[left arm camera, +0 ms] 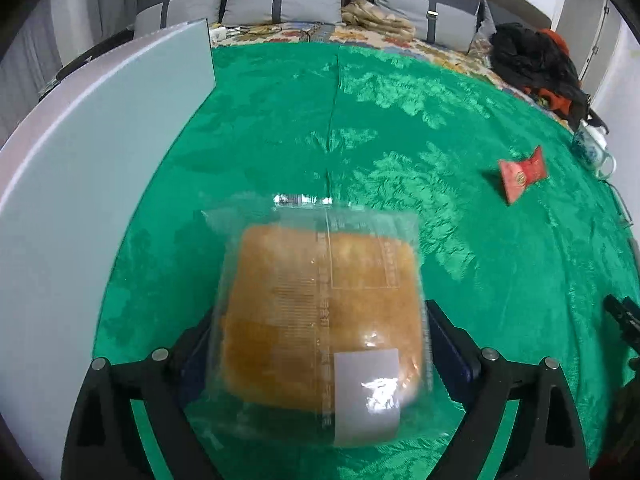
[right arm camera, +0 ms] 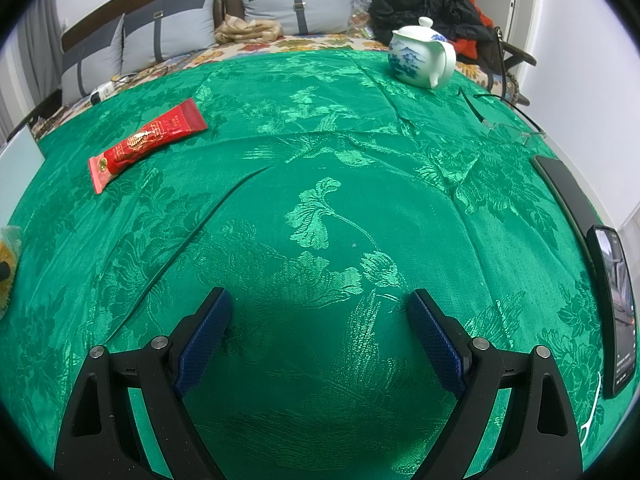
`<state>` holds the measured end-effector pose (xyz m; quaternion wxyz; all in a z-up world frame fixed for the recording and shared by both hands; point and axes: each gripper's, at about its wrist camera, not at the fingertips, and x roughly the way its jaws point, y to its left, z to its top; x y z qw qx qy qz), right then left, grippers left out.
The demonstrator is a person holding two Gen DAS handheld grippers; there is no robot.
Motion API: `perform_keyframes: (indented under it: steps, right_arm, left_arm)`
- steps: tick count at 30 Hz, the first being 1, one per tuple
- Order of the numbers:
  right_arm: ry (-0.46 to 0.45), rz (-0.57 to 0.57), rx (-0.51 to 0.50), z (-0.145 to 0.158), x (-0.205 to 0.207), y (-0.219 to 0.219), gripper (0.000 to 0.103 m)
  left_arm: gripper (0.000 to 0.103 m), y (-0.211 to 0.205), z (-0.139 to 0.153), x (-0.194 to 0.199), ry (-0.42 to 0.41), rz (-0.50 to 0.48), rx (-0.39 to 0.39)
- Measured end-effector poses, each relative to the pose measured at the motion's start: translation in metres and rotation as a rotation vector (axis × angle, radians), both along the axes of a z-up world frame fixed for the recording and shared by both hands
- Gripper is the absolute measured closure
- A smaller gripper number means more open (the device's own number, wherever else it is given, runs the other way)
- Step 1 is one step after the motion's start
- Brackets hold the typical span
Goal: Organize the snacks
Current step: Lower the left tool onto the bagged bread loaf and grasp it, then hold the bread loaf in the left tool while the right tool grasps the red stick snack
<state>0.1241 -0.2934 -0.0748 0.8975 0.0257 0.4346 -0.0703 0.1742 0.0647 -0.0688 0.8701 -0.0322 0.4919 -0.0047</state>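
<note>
one bagged bread [left arm camera: 324, 320] between the left gripper's [left arm camera: 320, 344] released jaws, one red packet [right arm camera: 146, 142] (right gripper [right arm camera: 320, 320] agape).

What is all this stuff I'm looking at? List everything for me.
bread in clear wrapper: one, golden brown, between the left tool's fingers, over the cloth
red snack packet: one, red, flat on the cloth, far left in the right view
white bin: one, pale, left edge of the cloth
teapot: one, white with blue painting, far right on the cloth
glasses: one pair, clear, right side
phones: two, dark, right edge
tablecloth: one, green, patterned
cushions: several, grey, on the sofa behind
clothing: one heap, black and red, far right
left tool: one, black, blue pads, spread wide around the bread
right tool: one, black, blue pads, open, empty
</note>
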Motion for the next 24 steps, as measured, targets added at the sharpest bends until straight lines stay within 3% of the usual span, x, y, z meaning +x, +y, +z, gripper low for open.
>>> perform_keyframes:
  steps: [5, 10, 24]
  right_arm:
    - [0.0, 0.0, 0.0, 0.0, 0.0, 0.0, 0.011]
    - [0.0, 0.0, 0.0, 0.0, 0.0, 0.0, 0.011]
    - [0.0, 0.0, 0.0, 0.0, 0.0, 0.0, 0.011]
  left_arm:
    - [0.0, 0.0, -0.01, -0.008, -0.043, 0.011, 0.062]
    - [0.0, 0.003, -0.01, -0.011, -0.078, 0.02, 0.058]
    - [0.0, 0.002, -0.01, -0.012, -0.079, 0.021, 0.057]
